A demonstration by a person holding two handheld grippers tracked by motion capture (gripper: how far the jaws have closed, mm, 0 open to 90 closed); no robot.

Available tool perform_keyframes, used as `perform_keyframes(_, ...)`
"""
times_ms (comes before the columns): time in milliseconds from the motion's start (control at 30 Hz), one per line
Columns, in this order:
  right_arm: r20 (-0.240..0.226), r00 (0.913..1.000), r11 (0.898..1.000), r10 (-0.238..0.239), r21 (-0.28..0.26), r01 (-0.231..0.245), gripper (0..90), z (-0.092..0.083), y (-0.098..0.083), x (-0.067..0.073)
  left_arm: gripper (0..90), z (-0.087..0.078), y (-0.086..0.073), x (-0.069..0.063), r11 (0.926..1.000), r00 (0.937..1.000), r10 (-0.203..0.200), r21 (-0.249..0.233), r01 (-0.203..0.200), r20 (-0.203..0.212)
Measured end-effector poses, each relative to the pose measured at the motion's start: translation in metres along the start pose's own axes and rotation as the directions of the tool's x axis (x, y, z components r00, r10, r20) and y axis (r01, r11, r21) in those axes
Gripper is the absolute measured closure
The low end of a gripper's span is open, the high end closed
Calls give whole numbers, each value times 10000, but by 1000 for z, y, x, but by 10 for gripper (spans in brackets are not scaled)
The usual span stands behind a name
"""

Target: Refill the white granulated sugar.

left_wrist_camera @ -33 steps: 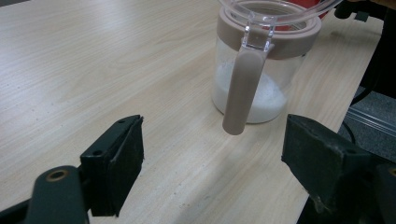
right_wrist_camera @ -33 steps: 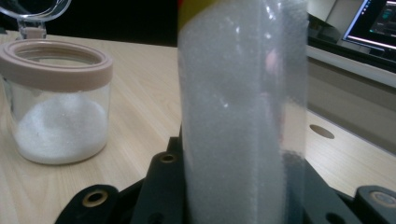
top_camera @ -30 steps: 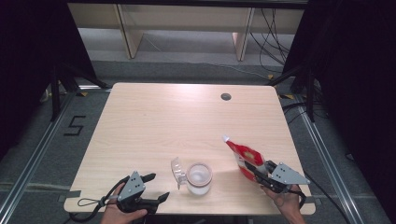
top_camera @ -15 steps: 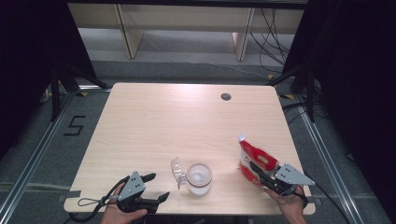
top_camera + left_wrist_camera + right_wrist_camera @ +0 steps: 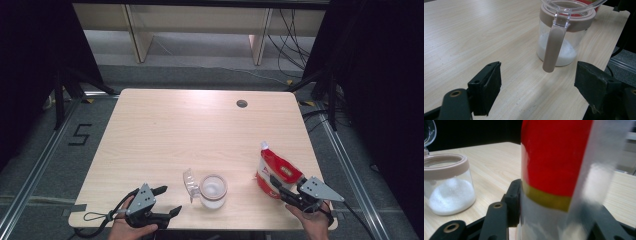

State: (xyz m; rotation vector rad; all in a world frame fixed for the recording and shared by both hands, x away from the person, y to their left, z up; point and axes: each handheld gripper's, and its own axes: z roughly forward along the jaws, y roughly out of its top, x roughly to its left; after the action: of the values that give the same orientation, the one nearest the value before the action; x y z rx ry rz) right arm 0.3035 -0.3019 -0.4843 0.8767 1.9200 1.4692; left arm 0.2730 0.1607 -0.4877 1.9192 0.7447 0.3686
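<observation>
From the high view I can read one sign: a black digit "5" (image 5: 80,135) marked on the grey floor (image 5: 45,165), to the left of the tabletop (image 5: 200,130), level with its middle. The red and white pouch (image 5: 274,172) at the near right of the tabletop carries some print on its front, but I cannot make out a letter of it from above, and in the right gripper view I see just its red, yellow and white bands, blurred. The clear jar (image 5: 213,190) shows me no label or lettering.
</observation>
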Motion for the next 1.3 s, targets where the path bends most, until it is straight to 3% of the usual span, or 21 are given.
perform_keyframes(33,-111,9998,9998,-189,-78,188,525,-1,1,-1,216,0,0,0,10000,10000,2,4,-2,0)
perform_keyframes(67,-7,9998,9997,217,127,-217,503,-3,1,2,216,0,0,0,10000,10000,0,2,0,0)
perform_keyframes(200,80,9995,9995,295,108,-296,463,-8,3,6,219,0,0,0,10000,10000,-30,5,30,19)
perform_keyframes(233,183,9998,9998,126,137,-128,442,-9,4,6,219,0,0,0,10000,10000,-62,13,62,33)
perform_keyframes(367,458,9984,9978,319,560,-345,377,-14,6,11,222,0,0,0,10000,10000,-48,-23,48,43)
perform_keyframes(533,817,9949,9964,588,563,-635,298,-26,10,13,223,-1,2,1,10000,10000,-63,-22,63,22)
perform_keyframes(567,916,9934,9953,689,622,-748,293,-31,10,15,223,0,2,0,9998,9999,-151,-113,152,67)
perform_keyframes(600,989,9941,9971,448,570,-506,289,-33,10,15,224,-1,2,0,9999,9999,-133,-56,133,12)
perform_keyframes(633,1123,9903,9924,814,829,-910,286,-38,10,19,224,1,2,1,9997,9998,-164,-203,166,106)
perform_keyframes(667,993,9920,9934,781,759,-858,286,-39,10,19,224,0,3,1,9997,9998,-155,-164,157,122)
perform_keyframes(767,1312,9883,9925,783,828,-896,279,-45,9,21,224,1,3,1,9998,9998,-170,-133,172,116)
perform_keyframes(933,1128,9908,9890,744,1187,-878,264,-47,5,19,224,1,4,1,9996,9997,-228,-174,229,98)
perform_keyframes(1033,1290,9855,9845,1102,1221,-1261,260,-50,4,23,224,0,5,0,9997,9997,-226,-128,227,95)
perform_keyframes(1067,1212,9901,9890,702,1213,-849,260,-50,3,21,224,0,5,-1,9993,9995,-318,-180,319,58)
perform_keyframes(1100,1360,9848,9835,1077,1305,-1256,258,-52,2,24,224,0,6,-1,9993,9995,-316,-180,317,62)
perform_keyframes(1133,1194,9909,9907,616,1132,-752,258,-51,1,20,224,0,6,-1,9994,9995,-308,-185,308,35)
perform_keyframes(1300,1168,9894,9853,859,1370,-1017,258,-54,-2,23,225,-1,6,-2,9992,9993,-381,-84,382,49)
